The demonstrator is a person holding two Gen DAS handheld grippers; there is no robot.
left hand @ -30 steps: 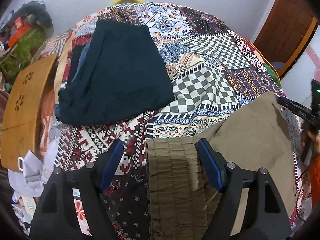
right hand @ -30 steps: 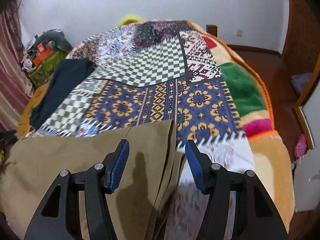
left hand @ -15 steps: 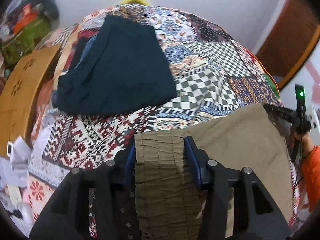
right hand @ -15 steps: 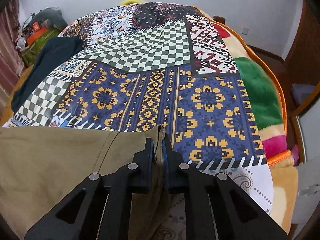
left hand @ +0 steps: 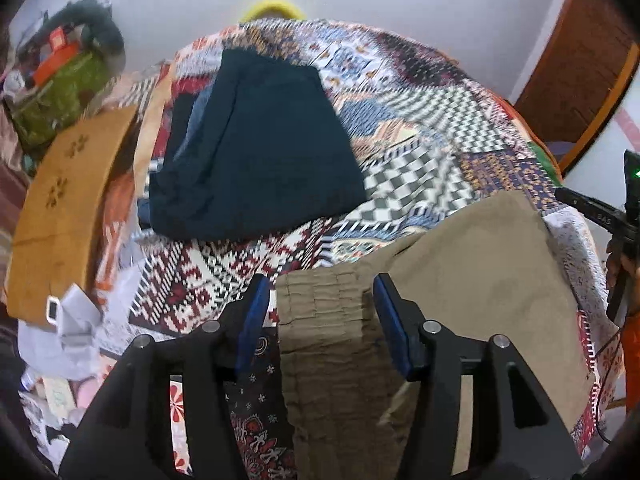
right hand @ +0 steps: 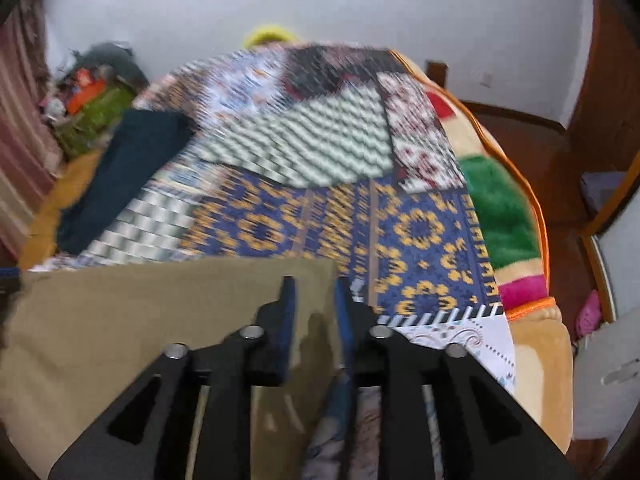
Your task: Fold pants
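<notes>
- Lying flat on the near part of the patchwork bedspread [left hand: 420, 168], the olive pants [left hand: 472, 280] run from the gathered waistband at 6 o'clock in the left wrist view out to 3 o'clock.
- The left gripper [left hand: 322, 304] straddles the waistband. Its jaws have just been opening and stand apart, with a sliver of bedspread showing between the left pad and the cloth.
- The right gripper [right hand: 314, 300] sits over the far side edge of the pants [right hand: 140, 320] at 6 o'clock in its own view. Its jaws have just been opening, and they stand a little apart with the cloth's edge between them. The view is blurred, so whether either pad touches the cloth I cannot tell.
- The top edge of the pants runs straight from 9 o'clock to the centre of the right wrist view.
- Beyond that edge the bedspread lies bare up to 12 o'clock.
- A folded dark garment [left hand: 260, 152] fills the 11 o'clock part of the left wrist view, well apart from the pants.
- The bed's orange-trimmed edge [right hand: 536, 208] curves down at 3 o'clock, with floor beyond.
- A wooden board [left hand: 68, 200] borders the bed at 9 o'clock.
- Small lettering on the black tool [left hand: 600, 216] at 3 o'clock is too small to read.
</notes>
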